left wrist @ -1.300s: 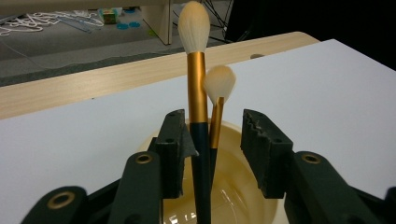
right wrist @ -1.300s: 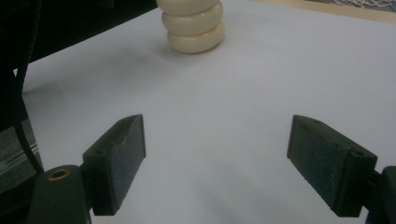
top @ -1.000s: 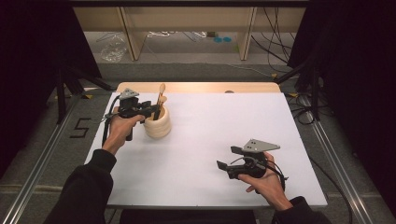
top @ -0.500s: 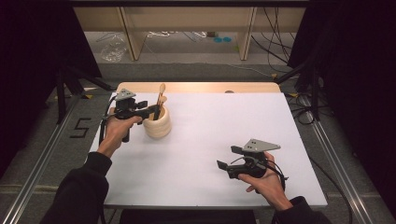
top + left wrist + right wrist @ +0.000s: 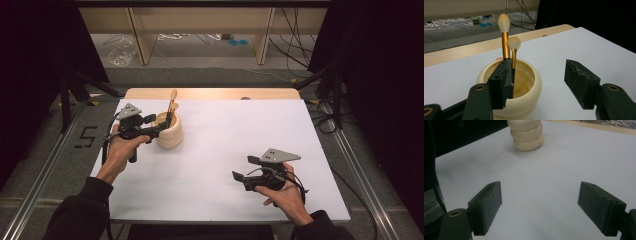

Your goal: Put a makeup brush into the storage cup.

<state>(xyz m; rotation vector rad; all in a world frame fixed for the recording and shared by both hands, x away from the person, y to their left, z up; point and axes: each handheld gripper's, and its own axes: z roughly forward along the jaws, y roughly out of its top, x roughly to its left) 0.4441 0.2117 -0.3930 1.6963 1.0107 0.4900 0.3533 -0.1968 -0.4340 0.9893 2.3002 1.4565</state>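
A: Brushes?
B: Two makeup brushes (image 5: 504,37) upright, bristles up, in cream ribbed holder (image 5: 169,131) near table's (image 5: 240,135) far-left corner.
A: Claws?
B: Left claw (image 5: 159,128) agape at holder; right claw (image 5: 243,169) agape, near-right. Cables (image 5: 300,30) on floor beyond.

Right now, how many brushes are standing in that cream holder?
2. The taller brush and the shorter brush stand side by side in the cream holder, bristles up, behind the left gripper's jaw. More might be hidden behind that jaw.

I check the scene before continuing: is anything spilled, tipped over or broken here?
Nothing stands out. The cream holder stands upright on the white table, two brushes upright inside. Both tongs, left and right, are open and empty.
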